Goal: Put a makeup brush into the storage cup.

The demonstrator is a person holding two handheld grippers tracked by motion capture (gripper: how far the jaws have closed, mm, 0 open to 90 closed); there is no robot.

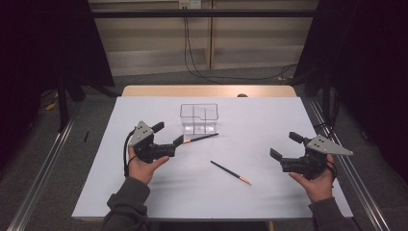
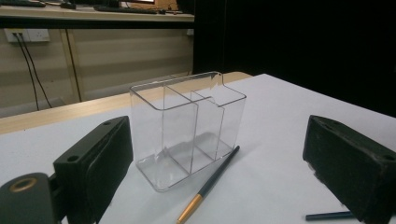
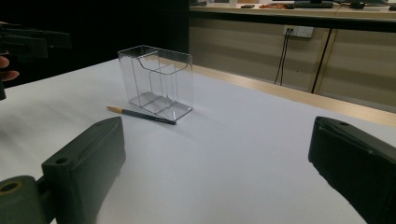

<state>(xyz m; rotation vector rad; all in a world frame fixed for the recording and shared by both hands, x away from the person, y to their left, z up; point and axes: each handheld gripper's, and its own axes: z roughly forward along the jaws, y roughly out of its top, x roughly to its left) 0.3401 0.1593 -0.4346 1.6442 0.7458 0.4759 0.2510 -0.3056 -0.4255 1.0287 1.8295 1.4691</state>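
Observation:
A clear plastic organizer [image 1: 198, 118] with several compartments stands upright at the table's middle back. One dark pencil with an orange end [image 1: 199, 138] lies right against its front; I see it again, as a pencil [image 2: 210, 184], in the left gripper view. A second pencil [image 1: 231, 172] lies alone nearer me. My left gripper [image 1: 168, 134] hovers open just left of the first pencil's orange end, facing the organizer [image 2: 187, 126]. My right gripper [image 1: 286, 145] is open at the right, well away from both pencils, looking toward the organizer [image 3: 156, 81] and the pencil [image 3: 140, 114].
A white sheet [image 1: 144, 187] covers the table, and a wooden strip [image 1: 207, 91] shows at the far edge. Metal rails [image 1: 43, 168] run along both sides on the floor. Cables [image 1: 192, 62] hang against the back wall.

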